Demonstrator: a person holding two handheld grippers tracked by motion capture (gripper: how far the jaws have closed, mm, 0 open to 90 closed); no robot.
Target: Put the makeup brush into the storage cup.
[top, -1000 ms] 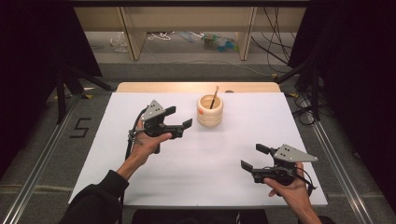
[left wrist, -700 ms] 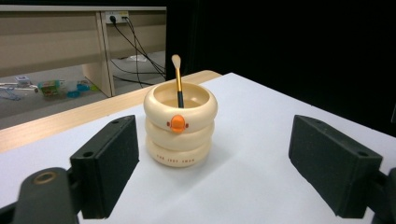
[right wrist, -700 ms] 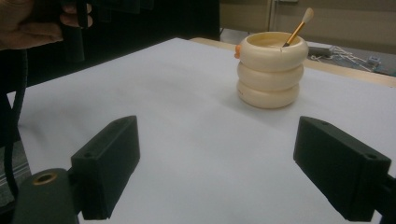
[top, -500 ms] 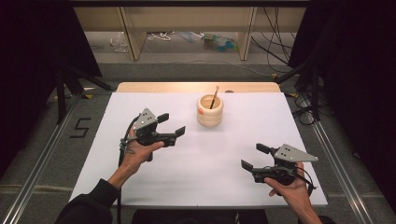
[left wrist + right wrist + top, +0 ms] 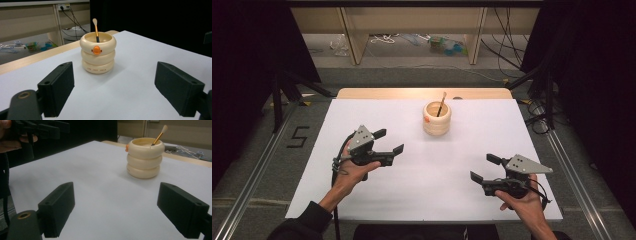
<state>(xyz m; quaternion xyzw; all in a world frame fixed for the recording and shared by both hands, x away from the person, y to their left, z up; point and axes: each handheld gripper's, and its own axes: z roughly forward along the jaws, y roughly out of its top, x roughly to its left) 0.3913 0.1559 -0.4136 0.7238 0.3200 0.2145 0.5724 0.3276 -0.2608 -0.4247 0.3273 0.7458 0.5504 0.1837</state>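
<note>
The cream ringed holder (image 5: 437, 118) stands upright on the white counter (image 5: 422, 190) at about twelve o'clock from the middle of the sheet, well back toward the far edge, with a slim brush (image 5: 441, 103) leaning inside it, bristle end up and tilted toward the rim. An orange badge marks the holder's side facing the left gripper's camera. The left gripper (image 5: 389, 142) hovers at about nine o'clock on the sheet, its fingers spread wide and grasping nothing, aimed toward the holder, which sits centred between the two black fingers in the left gripper view (image 5: 98, 53) but well apart from them. The right gripper (image 5: 484, 168) rests low at about five o'clock, its fingers likewise parted and empty; in the right gripper view the holder (image 5: 145, 157) lies far ahead and off to the right. Judging by this layout, the brush is seated in the holder and neither hand is touching anything, so the work looks to be either at its start or at a rest point: no grasp is in hand. If the brush or holder is to be moved, the whole approach, the closing of the fingers and the lift are left to do.
</note>
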